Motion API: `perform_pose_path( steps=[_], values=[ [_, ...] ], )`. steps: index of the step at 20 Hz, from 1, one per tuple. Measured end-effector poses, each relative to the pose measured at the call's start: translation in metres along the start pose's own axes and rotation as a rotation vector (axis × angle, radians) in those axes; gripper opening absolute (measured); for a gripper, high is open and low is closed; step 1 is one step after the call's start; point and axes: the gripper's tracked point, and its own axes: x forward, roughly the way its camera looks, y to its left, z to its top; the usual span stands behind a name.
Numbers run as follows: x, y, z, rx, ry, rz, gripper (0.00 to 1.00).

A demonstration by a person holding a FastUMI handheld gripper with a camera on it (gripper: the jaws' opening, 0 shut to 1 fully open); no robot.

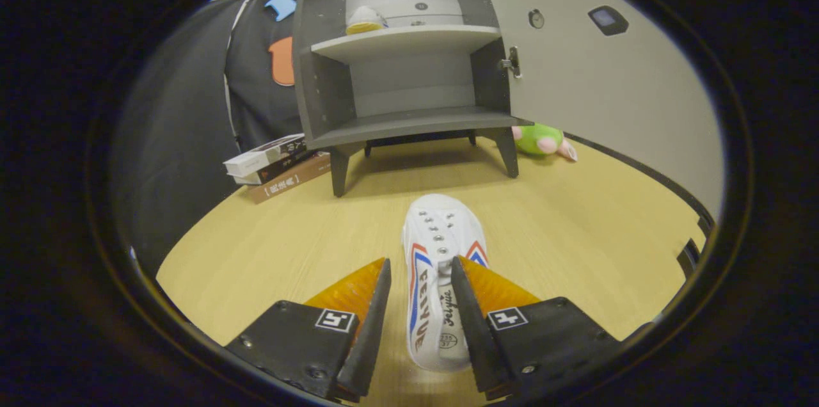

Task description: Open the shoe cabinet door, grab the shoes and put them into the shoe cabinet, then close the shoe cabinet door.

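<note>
A white canvas shoe [441,247] with red and blue stripes lies on the wooden table [576,234], toe pointing toward the cabinet. My gripper [420,261] is open and straddles its rear half: the right finger is against the shoe's side, while a narrow gap shows at the left finger. Beyond the shoe stands the grey shoe cabinet [409,119] on short legs. Its door [608,87] is swung wide open to the right. A second white shoe with a yellow sole [365,20] sits on the upper shelf. The lower shelf is bare.
A stack of books [275,164] lies left of the cabinet's front leg. A green and pink plush toy [540,138] rests to the right of the cabinet, under the open door. Black cloth hangs behind on the left.
</note>
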Motion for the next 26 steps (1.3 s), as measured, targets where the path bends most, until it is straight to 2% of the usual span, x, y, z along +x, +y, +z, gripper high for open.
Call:
perform_pose_path(
  steps=[5, 7, 9, 12, 14, 17, 18, 26],
  values=[
    [-0.008, -0.008, -0.017, -0.051, 0.138, -0.043, 0.51],
    [-0.005, -0.003, -0.021, 0.007, 0.188, -0.035, 0.48],
    [-0.003, 0.001, -0.017, 0.063, 0.172, -0.033, 0.43],
    [0.006, 0.003, -0.011, 0.065, 0.101, -0.015, 0.32],
    [0.007, -0.001, -0.007, 0.055, 0.066, -0.017, 0.31],
    [0.011, 0.003, -0.01, 0.098, 0.069, 0.02, 0.11],
    [0.01, 0.003, -0.009, 0.098, 0.068, 0.027, 0.08],
    [0.014, 0.005, -0.007, 0.123, 0.044, 0.044, 0.06]
  ],
)
